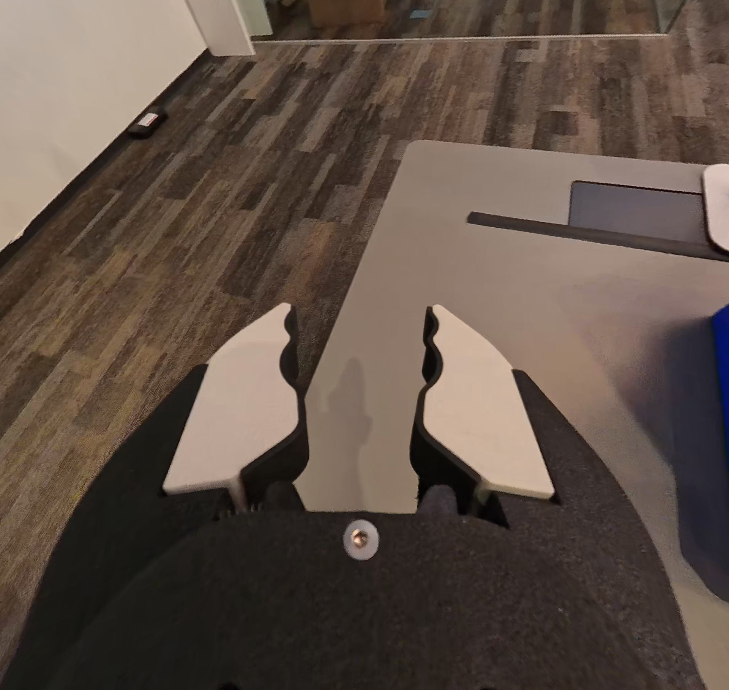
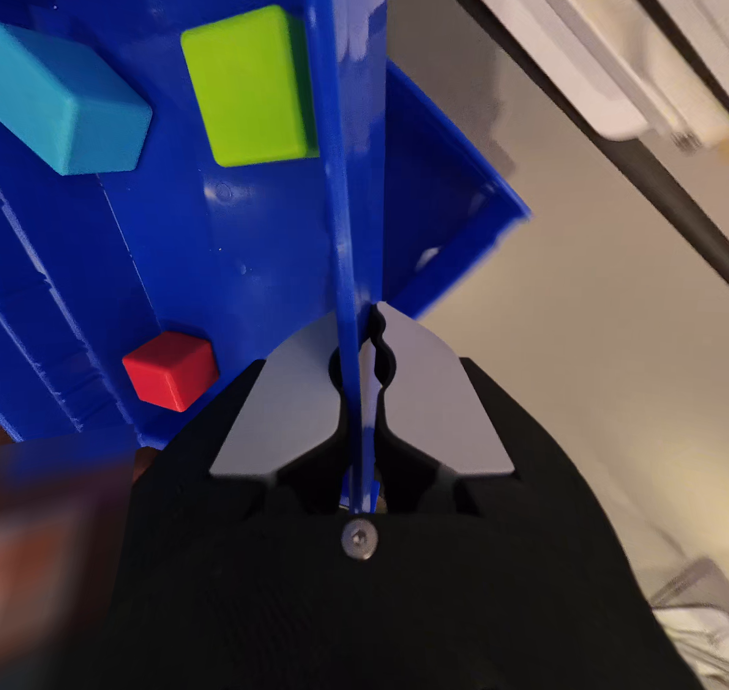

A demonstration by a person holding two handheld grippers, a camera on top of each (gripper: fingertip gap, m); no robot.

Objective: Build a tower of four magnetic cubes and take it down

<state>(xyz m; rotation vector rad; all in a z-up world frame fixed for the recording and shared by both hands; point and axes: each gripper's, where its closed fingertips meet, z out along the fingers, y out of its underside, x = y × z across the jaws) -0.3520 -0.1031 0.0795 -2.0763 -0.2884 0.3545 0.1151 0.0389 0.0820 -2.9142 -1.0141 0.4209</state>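
My right gripper (image 2: 357, 314) is shut on the side wall of a blue plastic bin (image 2: 236, 245); the thin wall runs between its two fingers. Inside the bin lie a teal cube (image 2: 75, 107), a green cube (image 2: 248, 87) and a red cube (image 2: 171, 369), all loose and apart. My left gripper (image 1: 359, 310) is open and empty, over the left edge of the grey table (image 1: 493, 316). A blurred corner of the blue bin (image 1: 716, 414) shows at the right edge of the left wrist view.
A dark flat pad (image 1: 635, 209), a black bar (image 1: 591, 233) and a white object (image 1: 720, 205) lie at the table's far right. Patterned carpet (image 1: 197, 237) lies left of the table, with a small black item (image 1: 148, 123) by the white wall. White equipment (image 2: 591, 60) sits beyond the bin. Spacing between my two grippers at the tips: around 50 centimetres.
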